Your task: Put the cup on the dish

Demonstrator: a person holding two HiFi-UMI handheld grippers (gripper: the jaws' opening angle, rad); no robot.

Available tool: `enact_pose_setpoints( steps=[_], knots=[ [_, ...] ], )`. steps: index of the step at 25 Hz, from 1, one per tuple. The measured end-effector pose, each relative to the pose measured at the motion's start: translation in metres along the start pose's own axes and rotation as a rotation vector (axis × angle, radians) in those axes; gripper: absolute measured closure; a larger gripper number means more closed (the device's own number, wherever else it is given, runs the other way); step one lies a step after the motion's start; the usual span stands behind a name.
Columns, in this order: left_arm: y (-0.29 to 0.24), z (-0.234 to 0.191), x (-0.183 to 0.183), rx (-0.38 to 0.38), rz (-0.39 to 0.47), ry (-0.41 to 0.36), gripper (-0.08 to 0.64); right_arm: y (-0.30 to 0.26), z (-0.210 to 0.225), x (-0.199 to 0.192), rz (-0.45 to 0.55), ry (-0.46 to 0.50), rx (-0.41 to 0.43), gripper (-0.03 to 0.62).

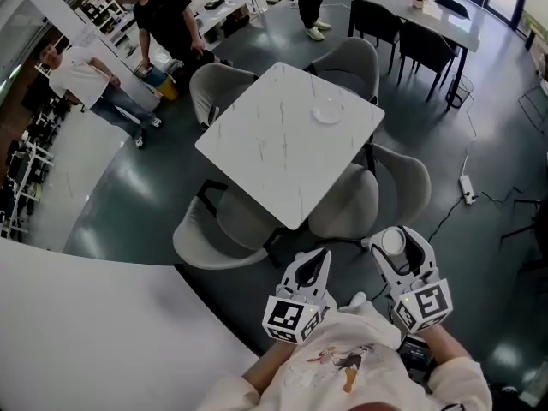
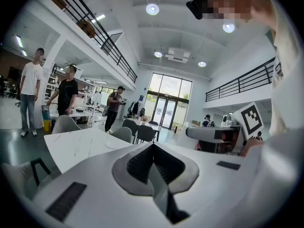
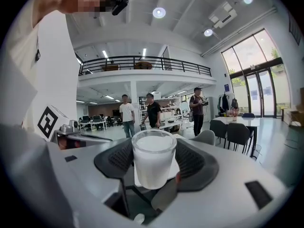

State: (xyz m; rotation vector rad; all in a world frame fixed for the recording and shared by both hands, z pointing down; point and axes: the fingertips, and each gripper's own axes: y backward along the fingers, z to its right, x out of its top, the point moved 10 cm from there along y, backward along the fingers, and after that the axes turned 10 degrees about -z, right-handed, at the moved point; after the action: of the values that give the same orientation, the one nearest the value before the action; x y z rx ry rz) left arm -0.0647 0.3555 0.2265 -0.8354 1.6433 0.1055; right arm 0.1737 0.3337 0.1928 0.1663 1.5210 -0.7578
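- While the right gripper [image 1: 399, 235] is held low in front of the person, its jaws stand wide and are clamped on the cup [image 3: 153, 158], one pad against each side.
- That cup is upright and milky white. Whether the colour belongs to the wall or to something inside is hard to tell.
- From the head view only the cup's round top [image 1: 392, 243] shows; the jaws hide the rest.
- Just to its left, the left gripper [image 1: 318, 256] has its jaws together with nothing between them, the pads meeting at the tips.
- Both sleeves and the marker cubes are cut off by the lower edge of the head view.
- Beyond the grippers stands a white marble-look table [image 1: 274, 157] ringed by grey chairs [image 1: 347, 208], well apart from the cup.
- The dish [image 1: 327, 110] lies near the table's far corner, pale on pale and faint. In the left gripper view it is only a thin rim [image 2: 114, 143].
- Further off, people [image 1: 167, 20] stand near the left wall.
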Motion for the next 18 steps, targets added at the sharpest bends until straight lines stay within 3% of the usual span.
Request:
enact_pose_setpoints(
  steps=[9, 18],
  knots=[
    [-0.037, -0.087, 0.043, -0.019, 0.002, 0.006, 0.557, -0.093, 0.008, 0.035, 0.001, 0.018, -0.013, 0.321],
    [-0.046, -0.182, 0.076, -0.068, -0.020, -0.016, 0.557, -0.179, -0.017, 0.072, -0.004, 0.020, -0.055, 0.321]
  ],
)
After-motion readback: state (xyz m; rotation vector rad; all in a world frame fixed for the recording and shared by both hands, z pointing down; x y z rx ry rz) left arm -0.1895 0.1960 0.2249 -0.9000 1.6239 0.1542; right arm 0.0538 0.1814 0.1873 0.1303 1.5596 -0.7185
